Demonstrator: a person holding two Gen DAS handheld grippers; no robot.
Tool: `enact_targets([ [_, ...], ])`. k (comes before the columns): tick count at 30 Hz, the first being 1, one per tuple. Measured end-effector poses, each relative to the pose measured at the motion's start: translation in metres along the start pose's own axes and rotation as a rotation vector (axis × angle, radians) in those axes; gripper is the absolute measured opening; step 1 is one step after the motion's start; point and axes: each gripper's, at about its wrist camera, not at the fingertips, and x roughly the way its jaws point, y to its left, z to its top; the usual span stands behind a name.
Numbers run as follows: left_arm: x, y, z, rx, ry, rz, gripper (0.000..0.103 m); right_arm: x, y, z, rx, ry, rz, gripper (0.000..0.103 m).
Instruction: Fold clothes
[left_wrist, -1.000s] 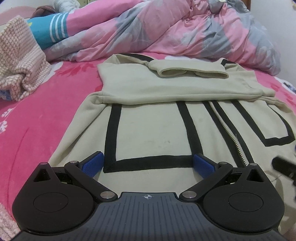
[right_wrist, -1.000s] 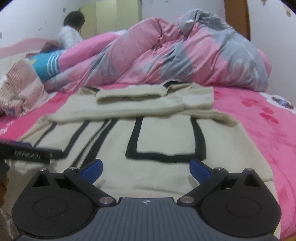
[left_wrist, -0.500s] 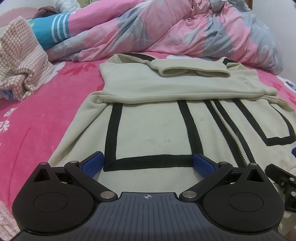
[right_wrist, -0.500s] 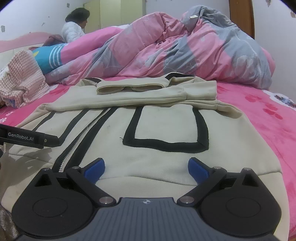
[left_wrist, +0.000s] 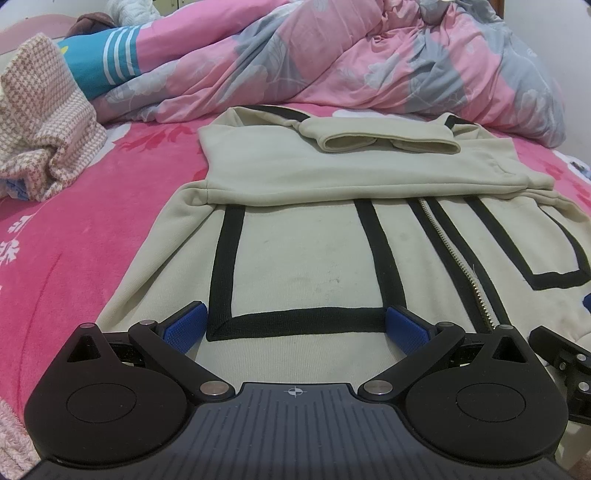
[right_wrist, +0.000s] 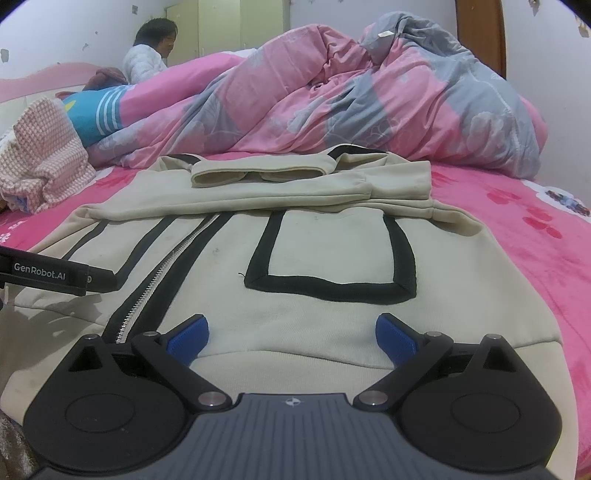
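A beige zip-up jacket (left_wrist: 306, 258) with black stripe trim lies flat on the pink bed, its sleeves folded across the chest (left_wrist: 351, 173). It also shows in the right wrist view (right_wrist: 332, 254), zipper (right_wrist: 162, 273) at the left. My left gripper (left_wrist: 295, 326) is open and empty, low over the jacket's left hem. My right gripper (right_wrist: 291, 338) is open and empty, low over the right hem band. Each gripper shows at the edge of the other's view: the right one (left_wrist: 561, 354), the left one (right_wrist: 55, 275).
A crumpled pink-and-grey duvet (left_wrist: 369, 62) lies behind the jacket. A pink checked cloth (left_wrist: 44, 122) is heaped at the left. A person (right_wrist: 151, 51) sits at the far end of the bed. The pink bedsheet (left_wrist: 74, 236) surrounds the jacket.
Both grippers have dropped lower and come in closer to the jacket's hem. The right gripper has moved further into the left wrist view. Both stay open.
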Motion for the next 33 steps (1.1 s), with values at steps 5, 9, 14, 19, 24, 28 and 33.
enact_targets([
  [5, 0.0001, -0.0001, -0.0002, 0.001, -0.003, 0.001, 0.103, -0.0001, 0.0004, 0.0002, 0.000, 0.000, -0.003, 0.099],
  [9, 0.0000, 0.0001, -0.0001, 0.001, -0.004, 0.000, 0.103, -0.0004, 0.0009, -0.0004, -0.001, 0.000, -0.004, 0.099],
  [14, -0.0001, -0.0002, -0.0010, 0.002, -0.009, 0.000, 0.103, -0.0004, 0.0018, 0.0001, -0.001, 0.004, -0.007, 0.099],
  [19, -0.0004, -0.0001, -0.0015, 0.002, -0.011, -0.003, 0.103, -0.0001, 0.0030, 0.0007, -0.001, 0.006, -0.013, 0.100],
  [24, -0.0008, -0.0001, -0.0018, 0.002, -0.013, -0.003, 0.103, 0.0008, 0.0029, 0.0007, -0.001, 0.008, -0.016, 0.100],
  [28, -0.0011, -0.0005, -0.0024, 0.002, -0.014, -0.003, 0.103, 0.0009, 0.0029, 0.0005, -0.002, 0.008, -0.018, 0.100],
  [33, -0.0011, -0.0008, -0.0023, 0.003, -0.016, -0.003, 0.103, 0.0012, 0.0034, 0.0006, -0.002, 0.008, -0.019, 0.100],
])
